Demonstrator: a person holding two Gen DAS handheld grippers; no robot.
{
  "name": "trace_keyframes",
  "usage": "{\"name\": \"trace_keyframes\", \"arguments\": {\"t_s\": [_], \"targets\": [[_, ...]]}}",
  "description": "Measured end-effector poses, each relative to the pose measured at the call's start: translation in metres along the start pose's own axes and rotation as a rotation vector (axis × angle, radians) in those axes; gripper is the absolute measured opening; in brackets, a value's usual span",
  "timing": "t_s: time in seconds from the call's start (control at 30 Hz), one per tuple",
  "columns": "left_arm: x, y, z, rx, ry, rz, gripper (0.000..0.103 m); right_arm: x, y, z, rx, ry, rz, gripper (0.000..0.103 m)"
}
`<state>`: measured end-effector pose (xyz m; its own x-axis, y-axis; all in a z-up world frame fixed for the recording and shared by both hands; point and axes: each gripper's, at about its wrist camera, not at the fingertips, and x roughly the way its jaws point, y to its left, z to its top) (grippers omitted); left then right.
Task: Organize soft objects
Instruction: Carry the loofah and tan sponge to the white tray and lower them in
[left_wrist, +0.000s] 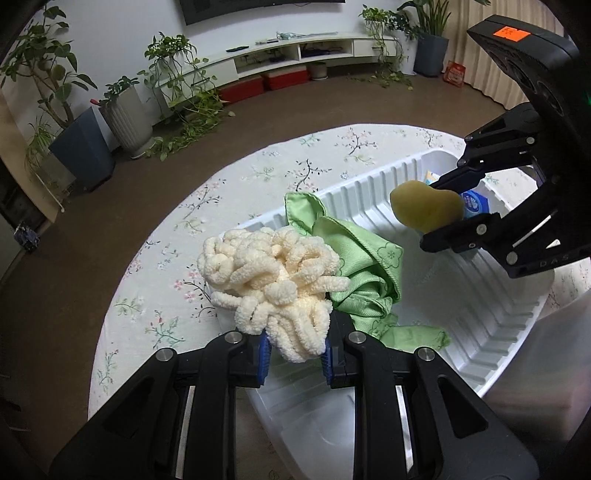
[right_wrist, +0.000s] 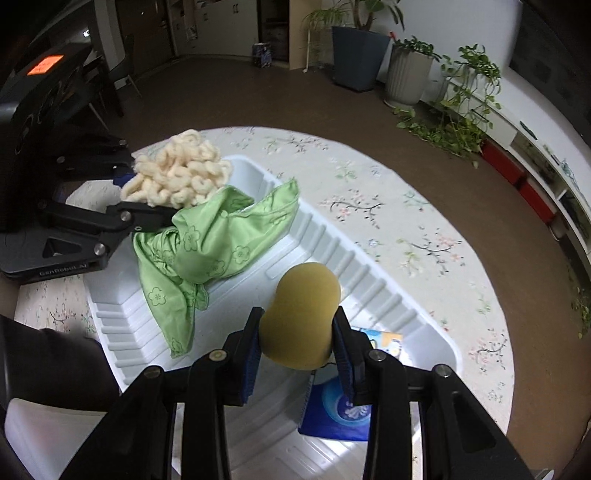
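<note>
My left gripper (left_wrist: 295, 354) is shut on a cream chenille mop head (left_wrist: 269, 273) and holds it above the near end of a white ribbed tray (left_wrist: 373, 192). A green cloth (left_wrist: 362, 273) hangs below the mop head, draped into the tray; I cannot tell whether the jaws pinch it too. My right gripper (right_wrist: 297, 354) is shut on a yellow sponge (right_wrist: 301, 314) and holds it above the tray's other end. The right gripper also shows in the left wrist view (left_wrist: 443, 206), and the left gripper shows in the right wrist view (right_wrist: 147, 195).
A blue tissue pack (right_wrist: 336, 410) and a small yellow-and-white packet (right_wrist: 384, 341) lie in the tray under the sponge. The tray sits on a round table with a floral cloth (left_wrist: 236, 184). Potted plants (left_wrist: 125, 114) and a low white TV cabinet (left_wrist: 295, 51) stand beyond.
</note>
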<state>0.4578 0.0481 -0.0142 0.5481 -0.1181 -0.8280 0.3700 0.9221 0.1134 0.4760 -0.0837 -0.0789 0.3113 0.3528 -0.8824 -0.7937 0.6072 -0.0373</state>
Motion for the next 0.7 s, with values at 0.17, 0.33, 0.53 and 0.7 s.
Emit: {"name": "trace_keyframes", "arguments": {"t_s": [0.17,0.33,0.53,0.7], "targets": [[0.008,0.002,0.001,-0.002,0.022,-0.015,0.02,0.003,0.003,0.001,-0.014,-0.002,0.008,0.039],[0.018,0.006,0.004,-0.027,0.033,-0.01,0.022,0.007,0.009,0.003,-0.045,0.002,-0.001,0.04],[0.021,0.006,0.004,-0.042,0.031,0.011,0.037,0.02,0.023,0.0,-0.101,0.048,-0.021,0.041],[0.021,0.006,0.003,-0.038,0.027,-0.011,0.055,0.019,0.018,-0.002,-0.074,0.052,-0.014,0.053]]}}
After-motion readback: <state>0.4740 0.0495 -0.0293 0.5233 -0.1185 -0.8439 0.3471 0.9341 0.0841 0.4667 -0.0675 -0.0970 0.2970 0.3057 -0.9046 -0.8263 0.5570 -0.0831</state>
